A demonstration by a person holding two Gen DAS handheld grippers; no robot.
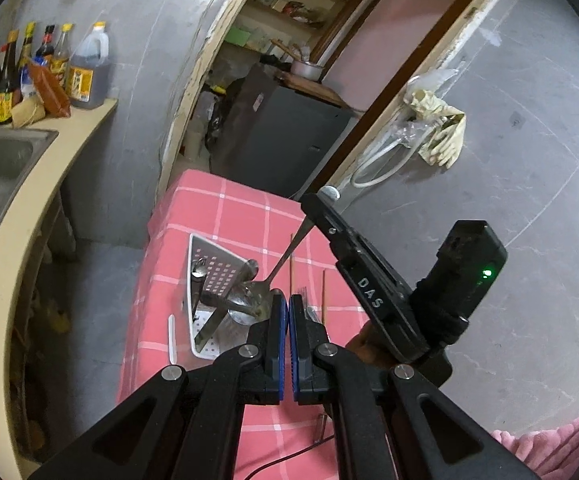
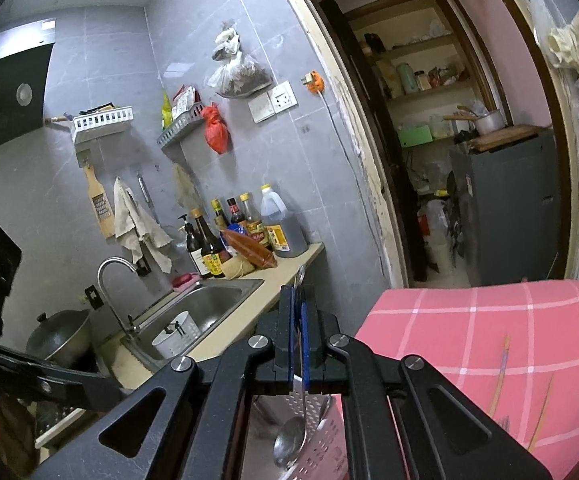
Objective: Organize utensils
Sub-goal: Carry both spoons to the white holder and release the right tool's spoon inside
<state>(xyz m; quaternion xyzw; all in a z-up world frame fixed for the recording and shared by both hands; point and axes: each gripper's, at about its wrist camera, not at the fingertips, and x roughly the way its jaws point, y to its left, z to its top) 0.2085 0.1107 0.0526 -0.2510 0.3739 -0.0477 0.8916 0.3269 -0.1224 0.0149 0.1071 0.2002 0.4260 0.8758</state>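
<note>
A table under a pink checked cloth (image 1: pixel 225 216) stood beside the kitchen counter (image 1: pixel 49 184), its far end toward the open doorway. Near the cloth's left edge lay a white perforated utensil tray (image 1: pixel 205 252), holding several steel pieces heaped together, their kinds hard to tell apart. Just right of the tray, toward the middle of the cloth, two wooden chopsticks (image 1: pixel 323 292) lay with their long axes running toward the table's far edge. The right gripper (image 1: pixel 321 204) was closed on the handle of a steel spoon (image 1: pixel 277 268), gripping near the handle's end. The spoon's long axis slanted down and leftward from that gripper, and its bowl hung over the tray's right side, at or just above the pile; whether it touched could not be told. In the right wrist view, the spoon (image 2: pixel 289 440) dangled bowl-down beneath the pinched pads, with the tray (image 2: pixel 321 452) directly below. The left gripper (image 1: pixel 288 304) hovered near the tray's right rim with its blue pads pressed together on nothing. The right hand carried the spoon, so the release into the tray appeared to be its job, needing only a short lowering.
</note>
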